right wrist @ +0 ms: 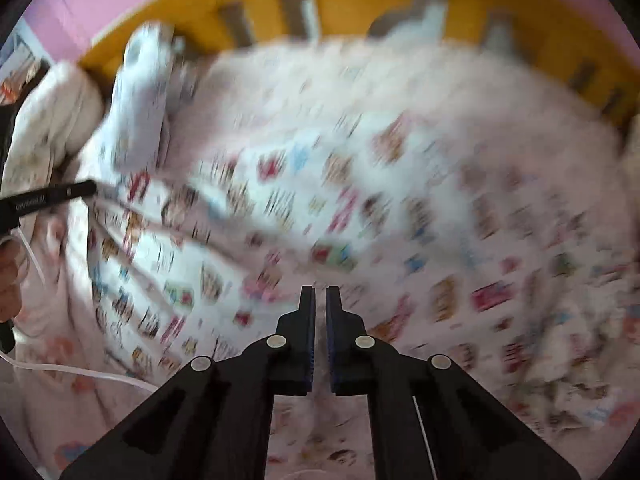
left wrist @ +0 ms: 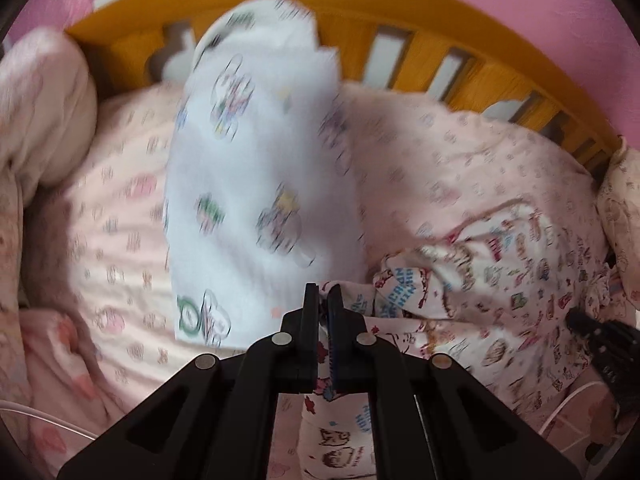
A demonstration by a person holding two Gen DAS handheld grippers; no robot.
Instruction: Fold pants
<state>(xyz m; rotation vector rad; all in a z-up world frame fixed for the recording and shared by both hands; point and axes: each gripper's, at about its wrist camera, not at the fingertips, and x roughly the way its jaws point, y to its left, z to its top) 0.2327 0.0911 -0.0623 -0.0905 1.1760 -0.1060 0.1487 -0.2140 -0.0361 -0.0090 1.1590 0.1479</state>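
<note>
The cartoon-printed pale pink cotton pants, lying crumpled on the pink bed at the right of the frame, are pinched at one edge by the left gripper, presumably for lifting into a fold, while the right gripper is held pressed together, apparently empty.

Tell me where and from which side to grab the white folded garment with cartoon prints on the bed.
Grip the white folded garment with cartoon prints at its near bottom edge, coming down from above on the near side. It lies flat and long on the pink printed bedsheet, running away toward the yellow wooden headboard, so that edge is nearest and unobstructed.
</note>
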